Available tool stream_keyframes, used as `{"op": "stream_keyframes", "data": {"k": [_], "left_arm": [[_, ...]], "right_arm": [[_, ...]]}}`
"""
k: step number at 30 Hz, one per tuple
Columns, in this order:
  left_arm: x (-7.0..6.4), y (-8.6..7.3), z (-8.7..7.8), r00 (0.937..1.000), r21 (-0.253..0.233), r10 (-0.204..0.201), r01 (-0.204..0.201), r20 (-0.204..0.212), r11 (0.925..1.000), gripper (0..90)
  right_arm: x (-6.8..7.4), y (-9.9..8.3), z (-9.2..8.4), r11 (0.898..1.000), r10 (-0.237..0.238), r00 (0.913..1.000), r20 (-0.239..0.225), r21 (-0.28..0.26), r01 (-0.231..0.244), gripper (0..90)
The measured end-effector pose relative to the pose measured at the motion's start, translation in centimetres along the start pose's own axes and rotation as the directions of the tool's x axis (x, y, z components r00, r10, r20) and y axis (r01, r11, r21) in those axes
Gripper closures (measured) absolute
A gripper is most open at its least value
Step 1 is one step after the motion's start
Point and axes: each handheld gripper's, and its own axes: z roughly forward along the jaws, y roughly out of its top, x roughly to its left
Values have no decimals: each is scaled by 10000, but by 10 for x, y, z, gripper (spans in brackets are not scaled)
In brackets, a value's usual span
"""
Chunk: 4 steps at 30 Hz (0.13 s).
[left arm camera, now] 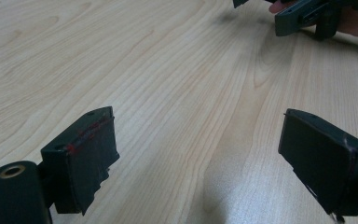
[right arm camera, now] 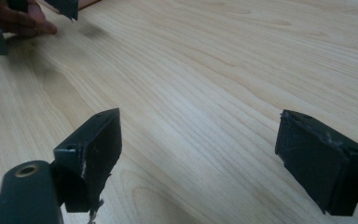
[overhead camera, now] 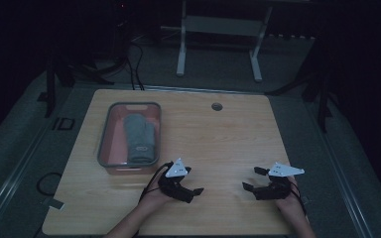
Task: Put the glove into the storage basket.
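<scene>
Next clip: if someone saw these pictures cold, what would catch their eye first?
Probably the grey-rimmed plastic bin at the left of the pale wooden table, with a folded grey towel lying inside it. Next, the two black hand-held grippers near the front edge, the left gripper and right gripper, both with jaws wide open and nothing between them, pointing toward each other over bare wood.

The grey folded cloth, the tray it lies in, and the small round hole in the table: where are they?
grey folded cloth [overhead camera: 140, 135], high view, middle of the cloth.
tray [overhead camera: 134, 104], high view, far rim.
round hole [overhead camera: 217, 106], high view, centre of the hole.
</scene>
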Motion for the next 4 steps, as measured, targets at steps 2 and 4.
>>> {"op": "stream_keyframes", "data": {"k": [2, 4], "left_arm": [[0, 0, 0, 10000, 0, 56, -56, -33, 10000, 116], [0, 0, 0, 10000, 13, 51, -51, -5, 10000, 116]], "right_arm": [[-1, 0, 1, 10000, -2, 10000, 9, 15, 2, 145], [0, 0, 1, 10000, -32, 10000, 46, 43, 32, 145]]}}
